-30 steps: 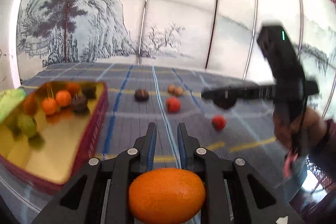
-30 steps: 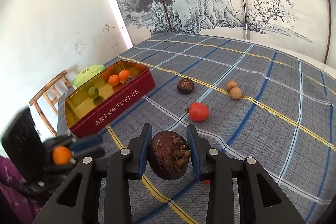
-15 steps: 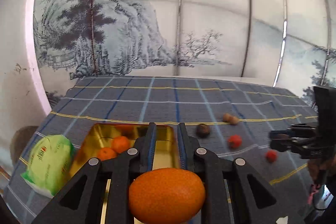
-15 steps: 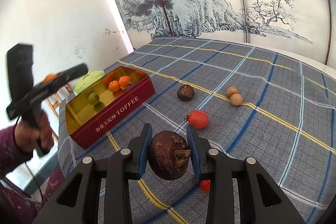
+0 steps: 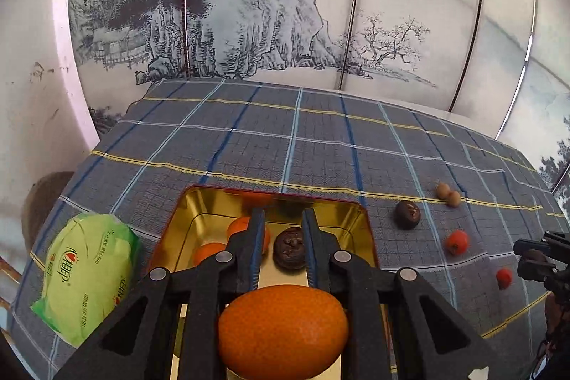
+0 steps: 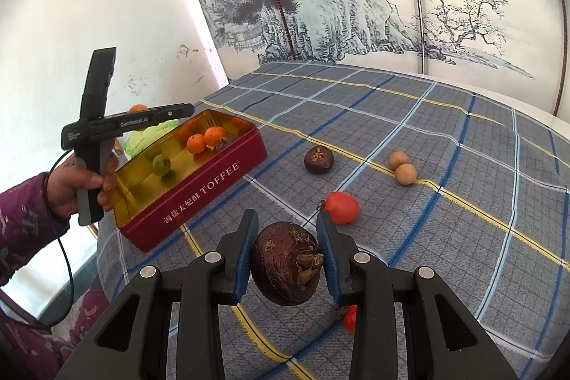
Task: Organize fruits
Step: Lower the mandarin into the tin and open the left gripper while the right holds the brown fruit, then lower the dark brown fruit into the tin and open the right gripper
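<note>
My left gripper [image 5: 283,219] carries an orange [image 5: 283,326] far back between its fingers, above the red toffee tin [image 5: 361,234]. The tin [image 6: 199,194] holds oranges [image 6: 205,139], a green fruit [image 6: 161,164] and a dark fruit [image 5: 290,248]. From the right wrist view the left gripper [image 6: 185,111] hovers over the tin's left end. My right gripper [image 6: 286,234] is shut on a dark purple mangosteen [image 6: 285,262] above the checked cloth. On the cloth lie another mangosteen [image 6: 319,159], two tan longans [image 6: 402,168] and red fruits [image 6: 340,207].
A green packet [image 5: 85,273] lies left of the tin at the table's corner. A painted folding screen [image 5: 285,6] stands behind the table. A small red fruit [image 6: 351,317] lies under my right gripper. The table edge runs close along the left.
My left gripper has swung left with the orange and now sits over the tin. My right gripper has barely moved and still holds the mangosteen.
</note>
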`<state>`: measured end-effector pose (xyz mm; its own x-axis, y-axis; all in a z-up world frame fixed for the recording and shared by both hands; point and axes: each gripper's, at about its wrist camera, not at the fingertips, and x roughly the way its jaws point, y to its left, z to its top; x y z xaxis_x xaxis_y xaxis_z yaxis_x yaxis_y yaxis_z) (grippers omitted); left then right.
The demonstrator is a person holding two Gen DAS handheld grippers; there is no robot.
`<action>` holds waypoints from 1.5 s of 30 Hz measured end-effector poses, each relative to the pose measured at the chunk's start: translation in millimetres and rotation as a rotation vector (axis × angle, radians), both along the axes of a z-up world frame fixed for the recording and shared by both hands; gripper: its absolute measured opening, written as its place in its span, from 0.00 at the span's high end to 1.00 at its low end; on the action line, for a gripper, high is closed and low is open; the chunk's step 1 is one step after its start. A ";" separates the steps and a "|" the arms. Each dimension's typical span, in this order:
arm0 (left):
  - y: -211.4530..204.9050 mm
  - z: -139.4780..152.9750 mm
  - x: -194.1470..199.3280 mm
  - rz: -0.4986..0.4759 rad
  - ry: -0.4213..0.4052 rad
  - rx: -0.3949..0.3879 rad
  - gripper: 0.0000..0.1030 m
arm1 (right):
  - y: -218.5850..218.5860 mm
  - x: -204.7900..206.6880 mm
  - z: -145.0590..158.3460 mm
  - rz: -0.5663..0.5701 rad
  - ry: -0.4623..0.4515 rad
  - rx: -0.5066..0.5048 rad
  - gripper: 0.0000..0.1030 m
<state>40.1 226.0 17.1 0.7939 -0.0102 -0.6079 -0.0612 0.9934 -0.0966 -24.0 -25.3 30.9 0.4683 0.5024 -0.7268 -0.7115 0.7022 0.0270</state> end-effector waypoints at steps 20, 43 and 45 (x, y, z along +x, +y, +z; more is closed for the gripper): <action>1.3 17.8 -10.5 0.095 -0.041 0.096 0.16 | 11.2 -6.0 0.8 0.023 -0.005 -0.016 0.66; -35.0 27.5 -158.9 0.248 -0.154 0.171 0.00 | 101.7 -26.1 15.9 0.197 0.013 -0.014 0.66; -35.6 25.9 -162.2 0.250 -0.148 0.185 0.00 | 110.8 -27.2 15.3 0.211 0.022 -0.012 0.66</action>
